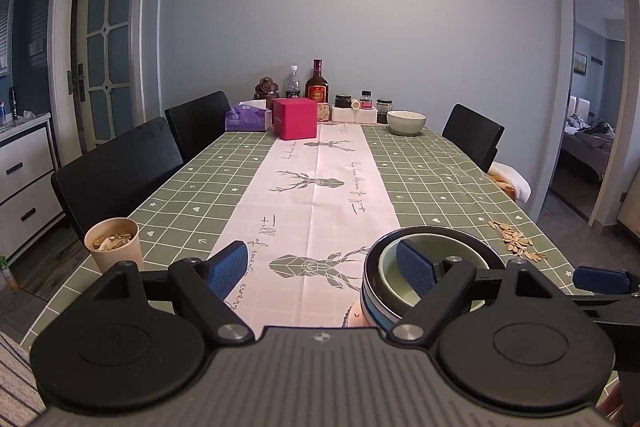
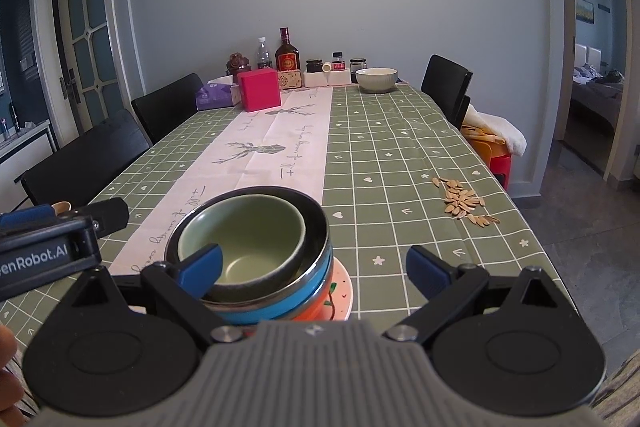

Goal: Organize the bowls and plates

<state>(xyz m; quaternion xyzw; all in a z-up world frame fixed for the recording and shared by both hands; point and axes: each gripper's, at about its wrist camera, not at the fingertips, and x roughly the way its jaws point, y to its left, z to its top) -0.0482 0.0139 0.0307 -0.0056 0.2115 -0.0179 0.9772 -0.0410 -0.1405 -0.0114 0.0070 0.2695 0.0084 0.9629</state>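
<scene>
Right wrist: green bowl (image 2: 244, 239) beside left fingers (image 2: 200, 265).

Left black two-finger gripper with blue ribbed pads (image 1: 324, 271) and right black two-finger gripper with blue pads (image 2: 316, 269) both level, side by side, jaws spread wide, gripping nothing.

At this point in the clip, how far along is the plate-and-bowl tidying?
Mostly stacked: a green bowl sits nested in a steel-rimmed blue bowl, on a pink plate at the near table edge. Nothing is in hand; the left gripper and right gripper are both open beside the stack. Left: the white bowl at the far end stands apart.
</scene>
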